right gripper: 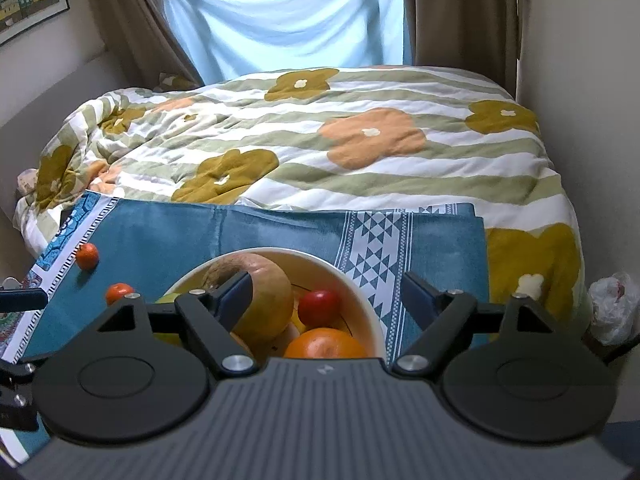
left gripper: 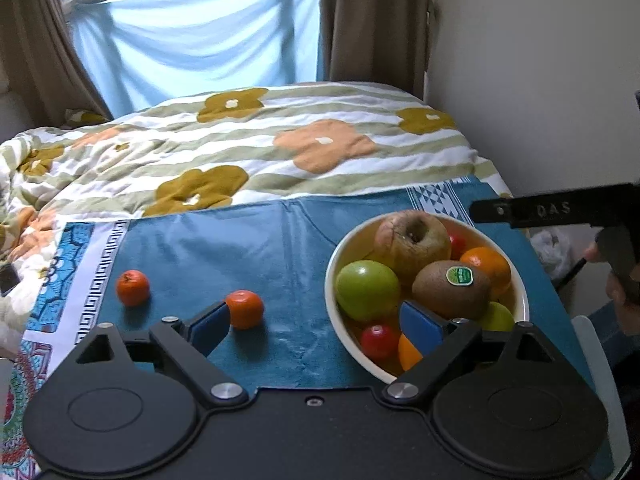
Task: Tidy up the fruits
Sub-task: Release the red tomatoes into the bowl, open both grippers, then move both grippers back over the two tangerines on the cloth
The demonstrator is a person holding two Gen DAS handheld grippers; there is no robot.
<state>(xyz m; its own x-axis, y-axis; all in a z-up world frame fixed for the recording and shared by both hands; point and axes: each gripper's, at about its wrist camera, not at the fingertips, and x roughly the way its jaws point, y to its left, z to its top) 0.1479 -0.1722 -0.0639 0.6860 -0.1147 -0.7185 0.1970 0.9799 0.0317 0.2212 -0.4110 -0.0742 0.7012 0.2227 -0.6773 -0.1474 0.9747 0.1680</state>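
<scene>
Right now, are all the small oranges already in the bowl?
No, two small oranges lie on the blue cloth, left of the bowl.

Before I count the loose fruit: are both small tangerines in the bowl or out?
Out. Both small tangerines lie on the blue cloth, left of the bowl.

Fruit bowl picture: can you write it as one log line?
left gripper: open | right gripper: open | white round bowl: holds fruit | two small orange tangerines: on cloth

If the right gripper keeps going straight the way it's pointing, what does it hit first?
Most likely the fruit in the bowl: the right gripper stands open over it, nearest the orange, though depth is unclear.
</scene>
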